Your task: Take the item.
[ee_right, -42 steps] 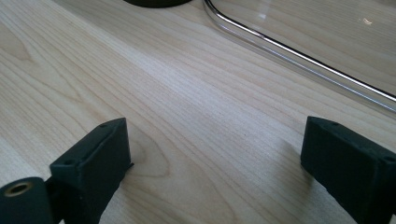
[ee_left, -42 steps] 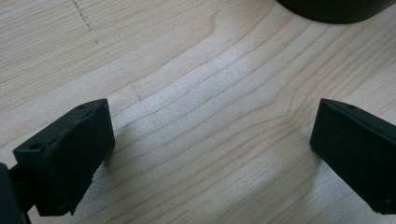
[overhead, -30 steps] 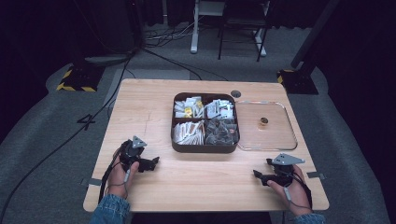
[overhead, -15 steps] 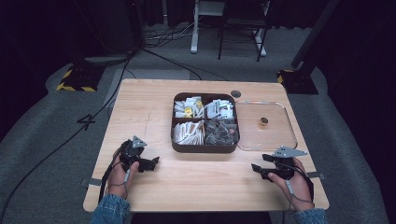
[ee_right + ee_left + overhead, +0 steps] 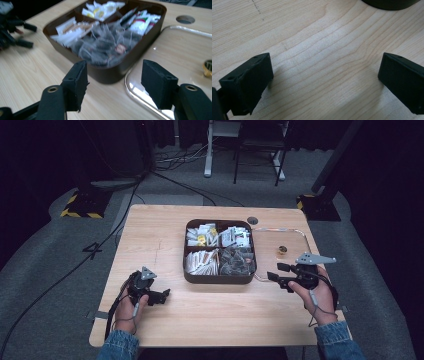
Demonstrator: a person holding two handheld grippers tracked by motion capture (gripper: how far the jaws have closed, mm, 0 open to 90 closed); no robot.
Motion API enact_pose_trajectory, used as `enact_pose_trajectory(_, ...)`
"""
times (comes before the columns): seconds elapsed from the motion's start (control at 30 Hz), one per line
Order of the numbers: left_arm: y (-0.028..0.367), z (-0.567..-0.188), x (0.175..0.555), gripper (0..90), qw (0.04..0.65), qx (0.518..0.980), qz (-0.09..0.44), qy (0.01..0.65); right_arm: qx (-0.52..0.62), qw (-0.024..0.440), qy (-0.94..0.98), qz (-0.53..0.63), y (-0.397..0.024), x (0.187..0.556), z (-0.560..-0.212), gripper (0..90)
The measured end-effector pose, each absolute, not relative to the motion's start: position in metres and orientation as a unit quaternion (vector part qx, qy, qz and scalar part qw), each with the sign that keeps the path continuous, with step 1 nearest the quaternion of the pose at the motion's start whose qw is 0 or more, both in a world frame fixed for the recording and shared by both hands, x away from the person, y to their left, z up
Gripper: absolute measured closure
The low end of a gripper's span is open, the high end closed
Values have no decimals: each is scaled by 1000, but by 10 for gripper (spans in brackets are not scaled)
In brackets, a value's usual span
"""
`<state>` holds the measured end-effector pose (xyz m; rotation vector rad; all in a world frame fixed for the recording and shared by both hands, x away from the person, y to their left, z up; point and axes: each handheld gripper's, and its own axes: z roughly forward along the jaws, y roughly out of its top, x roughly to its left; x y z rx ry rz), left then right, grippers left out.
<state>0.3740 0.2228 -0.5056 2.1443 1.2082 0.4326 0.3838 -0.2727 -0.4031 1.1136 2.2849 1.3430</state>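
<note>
- From my left claw (image 5: 325, 82) I see bare desk (image 5: 317, 50) between wide-apart jaws; a dark tray edge (image 5: 390, 3) is cut off at the top.
- My right claw (image 5: 113, 80) is blurred in its own view, jaws apart and empty, just short of the tray (image 5: 110, 70).
- I count one brown tray (image 5: 220, 277) with four compartments: three of packets, one of dark tea bags (image 5: 237, 261).
- One clear lid (image 5: 295, 237) lies touching the tray's right side, with a small gold thing (image 5: 282, 250) on it that I cannot identify.
- My left claw (image 5: 162, 296) rests on the desk, well apart from the tray.
</note>
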Motion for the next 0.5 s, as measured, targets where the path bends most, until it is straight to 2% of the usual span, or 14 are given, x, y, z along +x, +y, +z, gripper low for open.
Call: enact_pose_trajectory(0.5,223,-506,377,1,317,816,162,455,370,165,796,450,-240,427,-383,396)
